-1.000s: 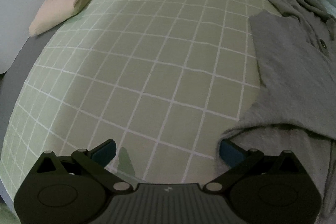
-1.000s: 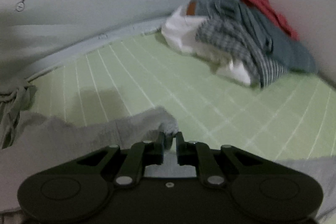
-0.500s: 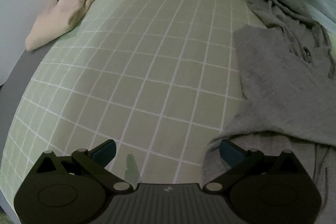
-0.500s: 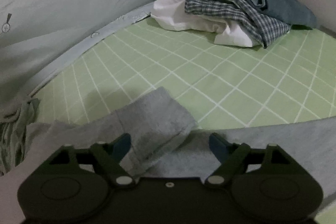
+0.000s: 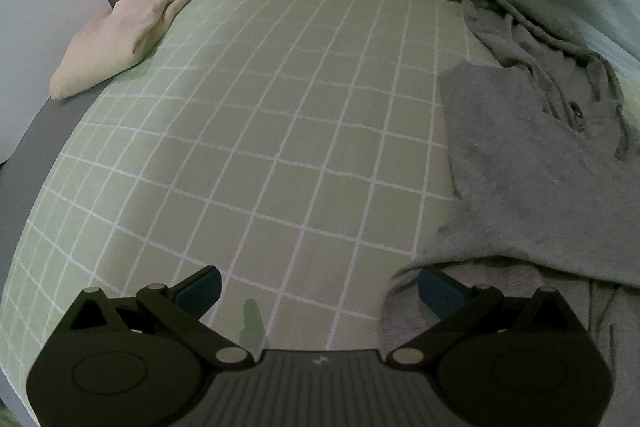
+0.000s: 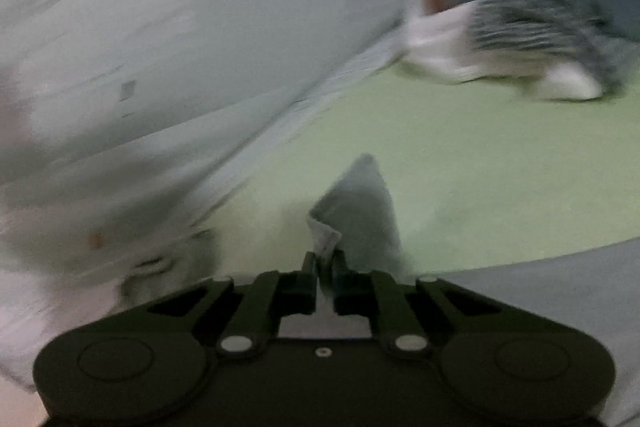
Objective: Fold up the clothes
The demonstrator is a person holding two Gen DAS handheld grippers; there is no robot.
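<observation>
Two grippers: the left gripper (image 5: 318,291) hangs with jaws wide apart, empty, over the bed (image 5: 280,131); the right gripper (image 6: 325,269) pinches the grey hoodie (image 5: 532,187), which fills the frame's right side, a cream cloth (image 5: 120,39) upper left.

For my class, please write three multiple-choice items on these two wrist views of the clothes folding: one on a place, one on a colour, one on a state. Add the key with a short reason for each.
1. Where does the folded cream cloth lie on the green checked bed sheet?
A. far left corner
B. beside the right gripper
C. on the grey hooded sweatshirt

2. What colour is the garment on top of the unfolded clothes pile?
A. yellow
B. red
C. purple

3. How does the left gripper stand?
A. shut on cloth
B. shut on nothing
C. open

Key: A, the cream cloth sits at the far left by the wall. B, red fabric crowns the pile. C, its blue pads are wide apart, while the right gripper pinches the grey hooded sweatshirt.
</observation>
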